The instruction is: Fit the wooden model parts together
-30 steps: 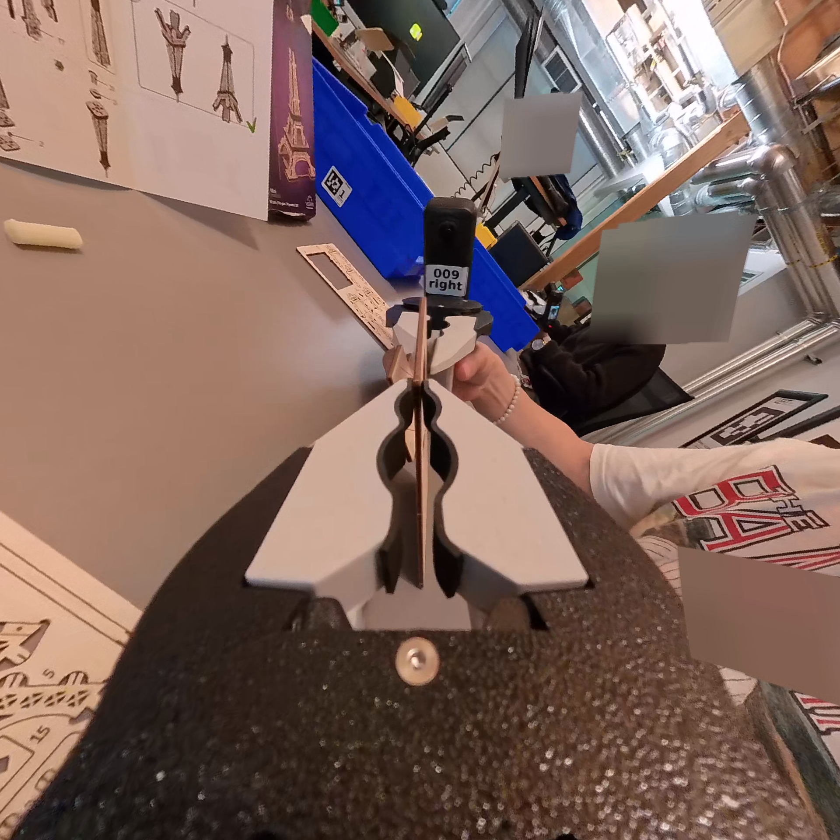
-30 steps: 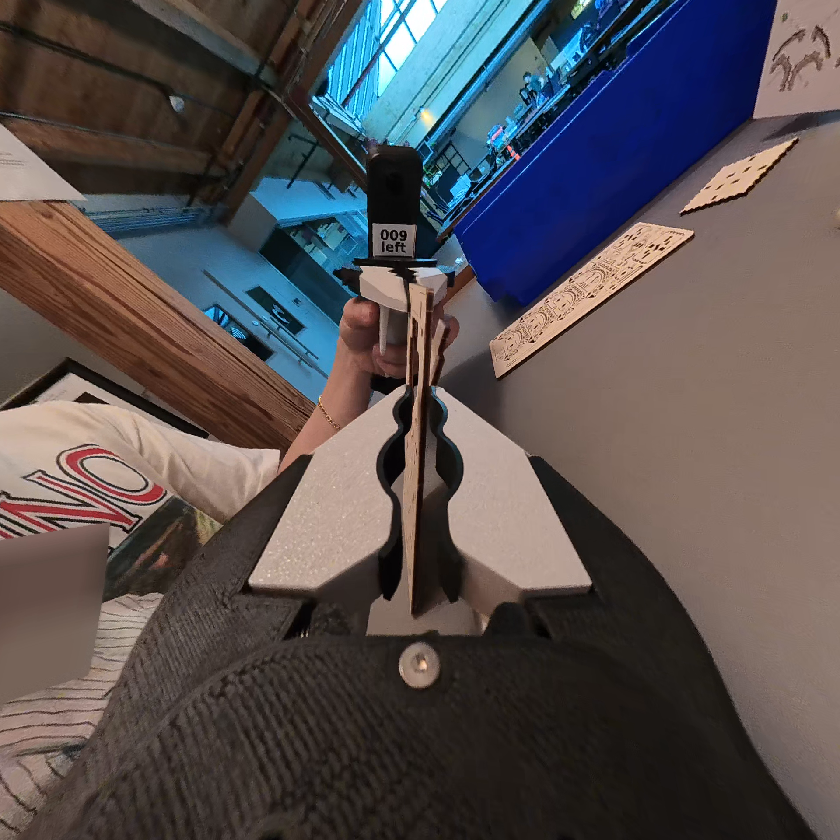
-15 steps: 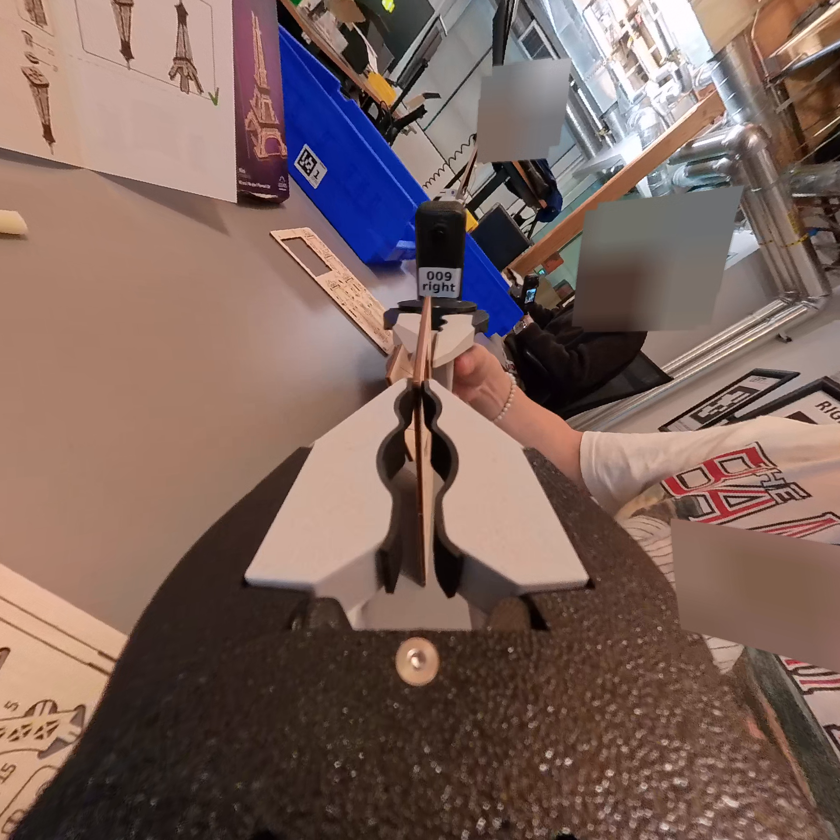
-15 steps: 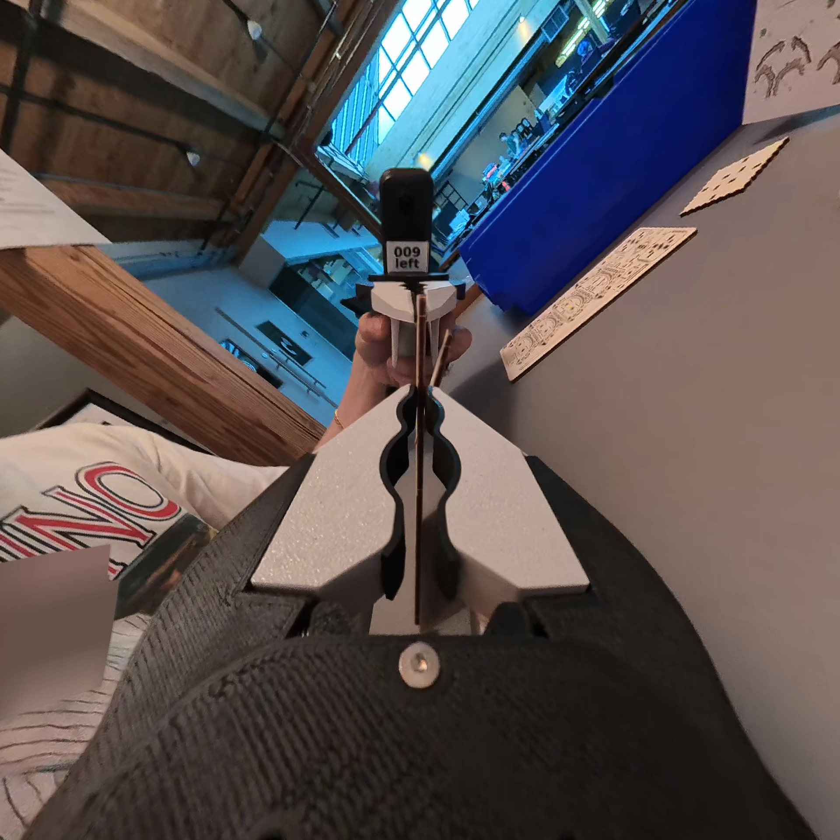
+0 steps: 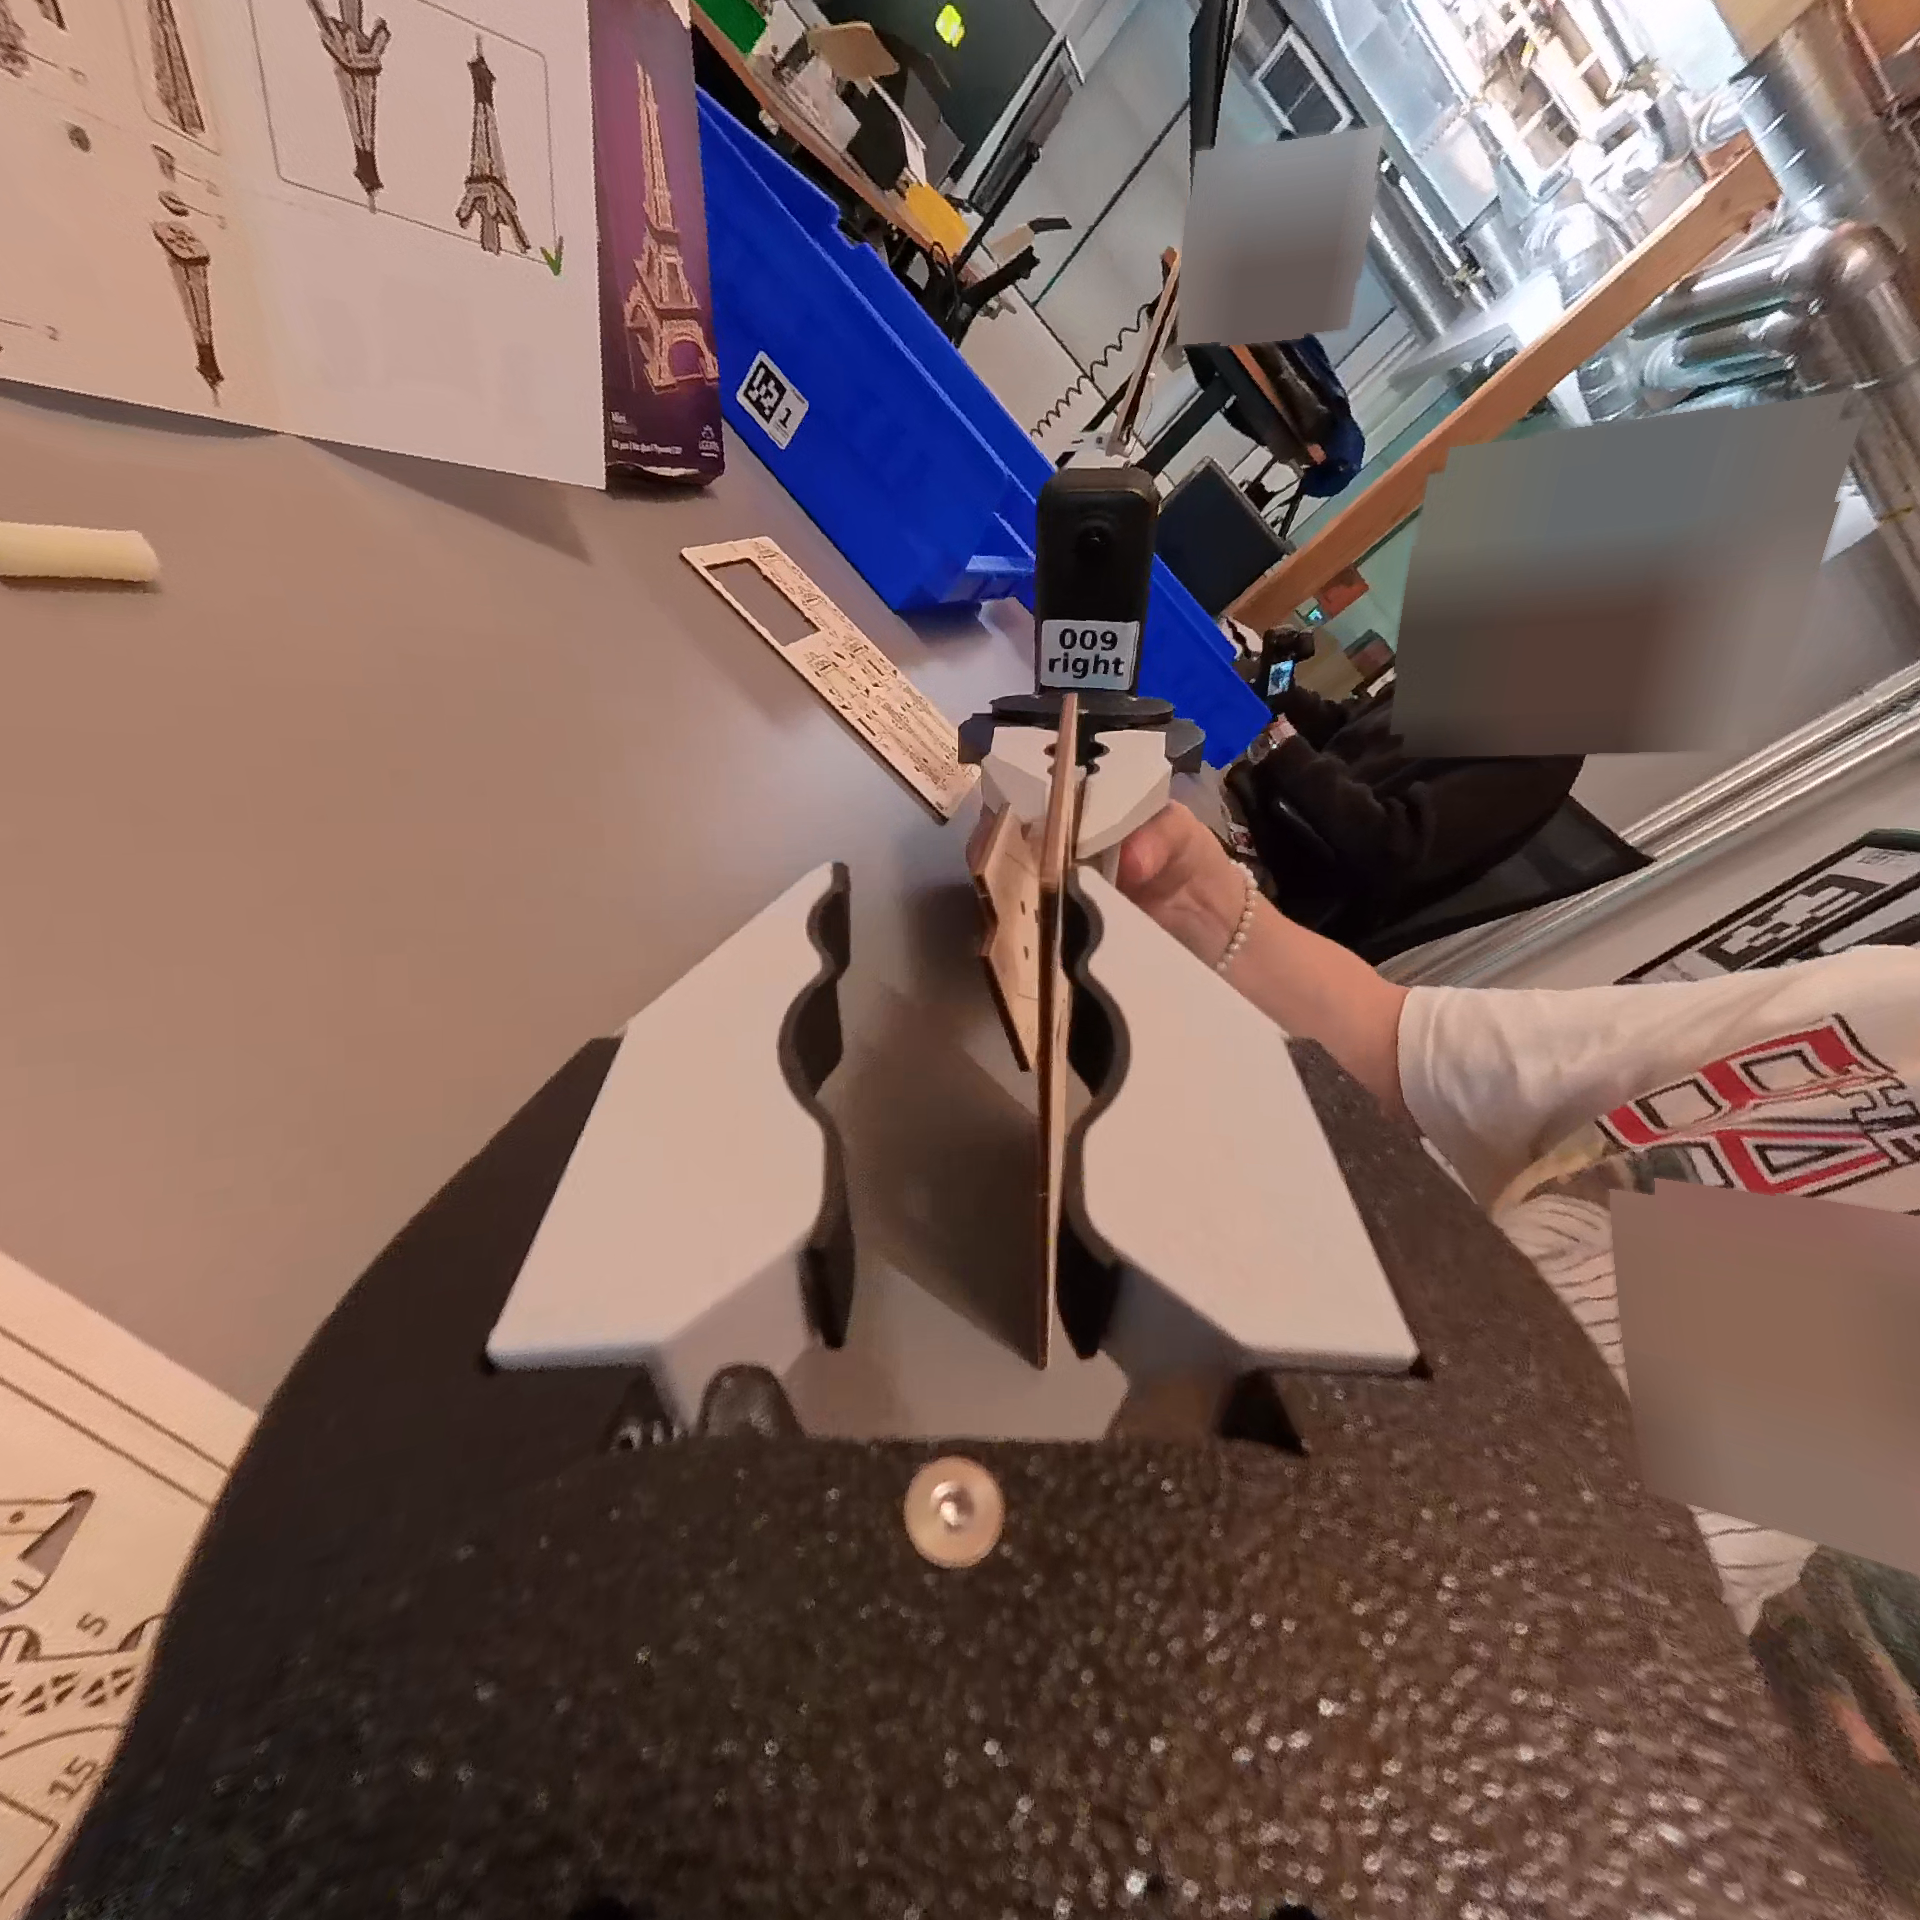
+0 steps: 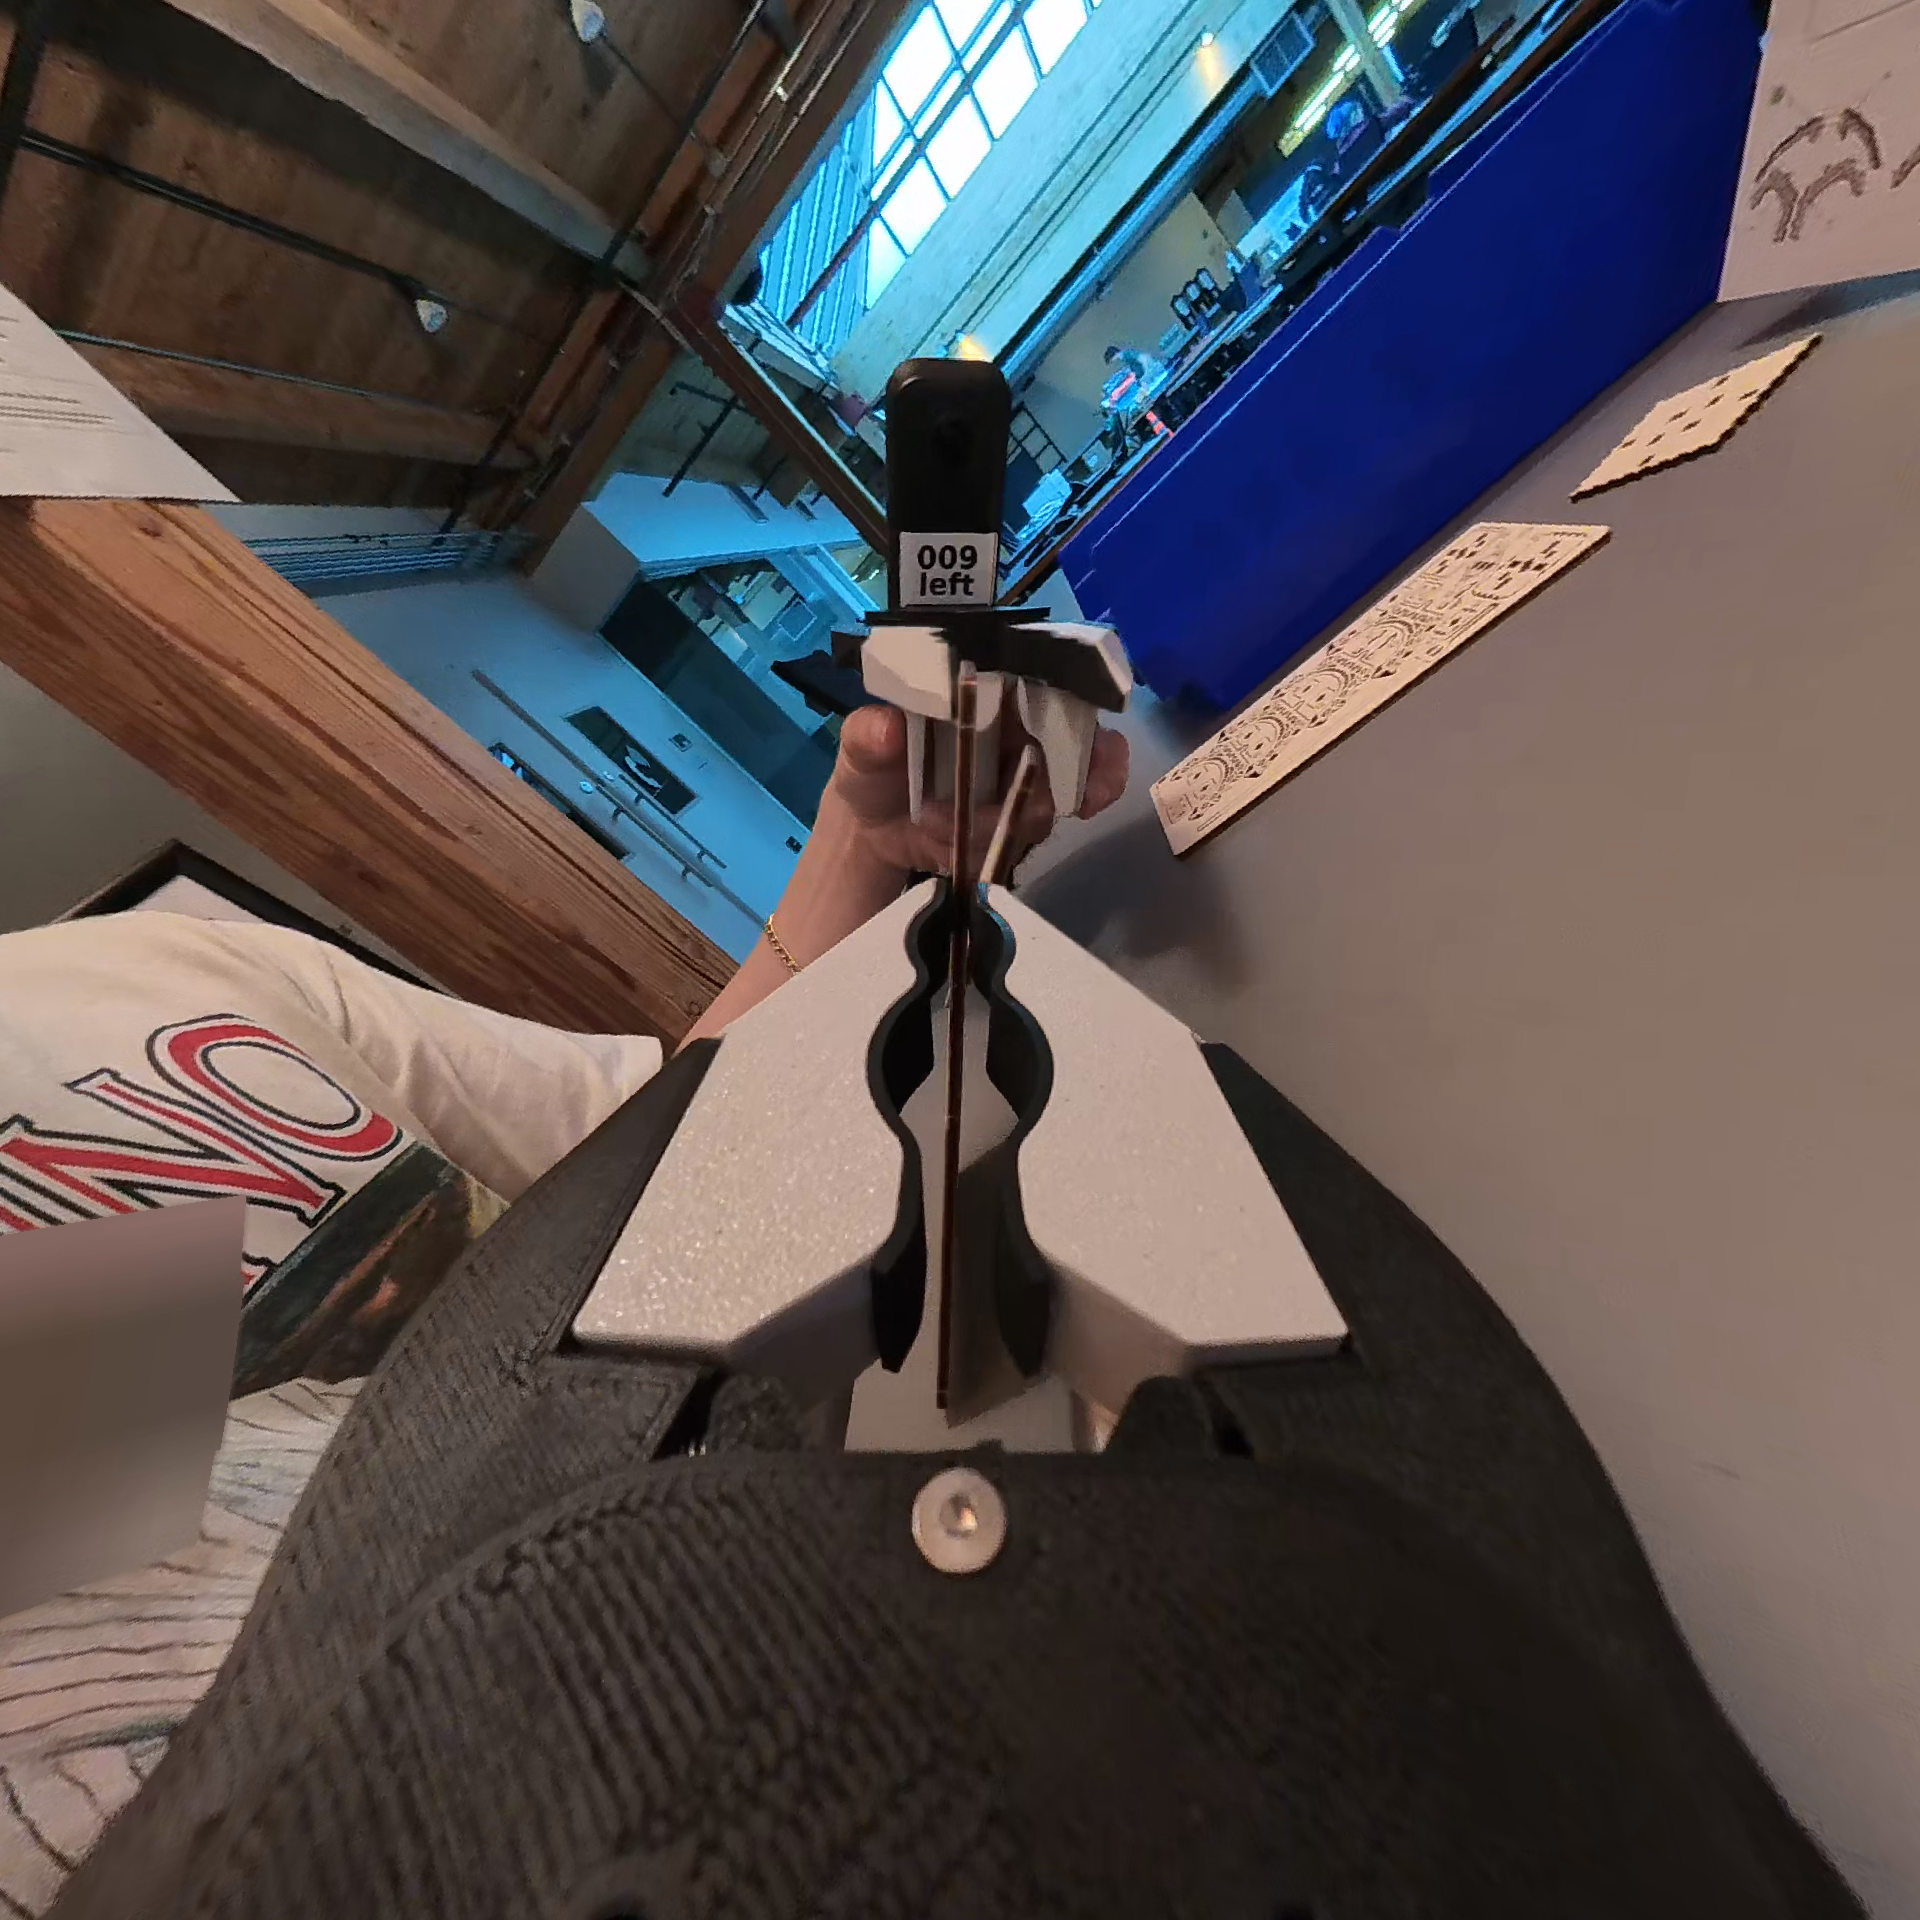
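Left gripper (image 5: 951, 1091): fingers now spread, having let go of the wooden model panel (image 5: 1051, 1091). Right gripper (image 6: 961, 1132): pinches the panel edge-on, above the tabletop (image 5: 416, 831). Judgement: handover complete, regrip likely.

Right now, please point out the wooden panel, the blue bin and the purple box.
wooden panel (image 5: 1055, 1091), left wrist view, on its thin front edge.
blue bin (image 5: 862, 416), left wrist view, on its side wall.
purple box (image 5: 655, 260), left wrist view, on its printed face.
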A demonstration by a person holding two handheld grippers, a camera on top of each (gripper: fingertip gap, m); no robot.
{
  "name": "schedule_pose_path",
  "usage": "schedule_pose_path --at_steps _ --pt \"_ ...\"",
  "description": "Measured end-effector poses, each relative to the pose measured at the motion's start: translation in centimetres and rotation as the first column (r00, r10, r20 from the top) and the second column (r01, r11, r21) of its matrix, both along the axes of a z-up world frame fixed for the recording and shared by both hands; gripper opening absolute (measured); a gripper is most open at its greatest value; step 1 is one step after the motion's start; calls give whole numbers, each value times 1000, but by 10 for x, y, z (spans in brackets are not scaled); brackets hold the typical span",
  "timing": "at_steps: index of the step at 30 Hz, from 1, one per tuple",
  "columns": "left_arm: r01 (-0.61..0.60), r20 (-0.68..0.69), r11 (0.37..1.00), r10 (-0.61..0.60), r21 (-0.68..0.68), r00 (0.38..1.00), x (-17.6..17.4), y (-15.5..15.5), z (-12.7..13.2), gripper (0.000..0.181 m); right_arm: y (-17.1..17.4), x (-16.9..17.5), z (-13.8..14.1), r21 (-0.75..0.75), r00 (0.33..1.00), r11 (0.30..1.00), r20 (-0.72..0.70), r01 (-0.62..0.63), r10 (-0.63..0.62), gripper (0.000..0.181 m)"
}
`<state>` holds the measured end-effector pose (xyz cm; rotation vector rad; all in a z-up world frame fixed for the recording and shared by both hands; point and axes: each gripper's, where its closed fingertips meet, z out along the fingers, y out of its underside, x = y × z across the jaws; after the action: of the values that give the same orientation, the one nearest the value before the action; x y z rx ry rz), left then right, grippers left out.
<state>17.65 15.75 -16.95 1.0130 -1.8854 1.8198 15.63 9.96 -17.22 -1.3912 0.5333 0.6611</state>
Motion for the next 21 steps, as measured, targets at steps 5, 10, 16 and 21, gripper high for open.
schedule_pose_path --at_steps 5,10,16,21 --pt "13 22 1000 -14 25 1000 -3 -4 -1 38 -2 7 -3 -16 999 999 -10 48 -48 1" --pt "1 67 996 -8 94 998 -2 -7 -6 19 -1 7 -4 -26 999 998 -8 53 -53 1" --pt "-2 89 994 -7 107 996 -2 -13 -6 11 -1 8 -6 -31 998 998 -27 50 -51 1" --pt "7 81 996 -14 86 997 -3 -14 -4 10 -1 7 -5 -26 999 999 -31 39 -40 1"
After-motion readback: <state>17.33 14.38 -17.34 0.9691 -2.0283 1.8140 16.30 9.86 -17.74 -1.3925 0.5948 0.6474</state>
